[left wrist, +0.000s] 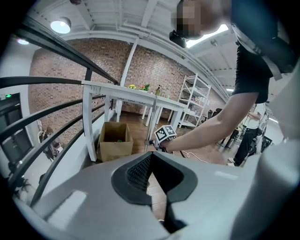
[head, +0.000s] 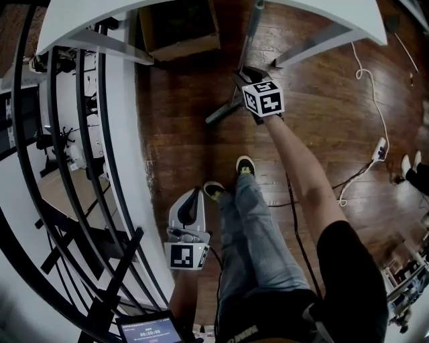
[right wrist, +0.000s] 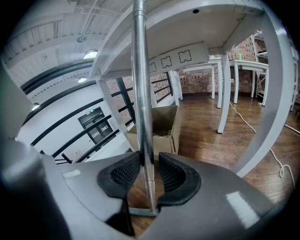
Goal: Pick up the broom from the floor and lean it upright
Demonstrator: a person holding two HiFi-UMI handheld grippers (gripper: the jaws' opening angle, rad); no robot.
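Observation:
The broom stands upright, its metal handle (right wrist: 140, 93) rising past the white table's edge (right wrist: 197, 14) and its flat head (right wrist: 138, 211) on the wood floor. In the head view the handle (head: 252, 30) runs up under the table and the head (head: 223, 111) lies at the left of my right gripper (head: 242, 75). My right gripper (right wrist: 149, 176) has the handle between its black pads with a slim gap on the right side, so it is open. My left gripper (head: 196, 194) hangs beside my leg, away from the broom; its jaws (left wrist: 150, 157) meet at the tips with nothing in them.
An open cardboard box (head: 177, 30) sits under the table by the broom. A black railing (head: 80, 134) and a white ledge run along the left. A white cable (head: 362, 74) and a power strip (head: 380, 151) lie on the floor at the right. My shoes (head: 244, 165) stand behind the broom.

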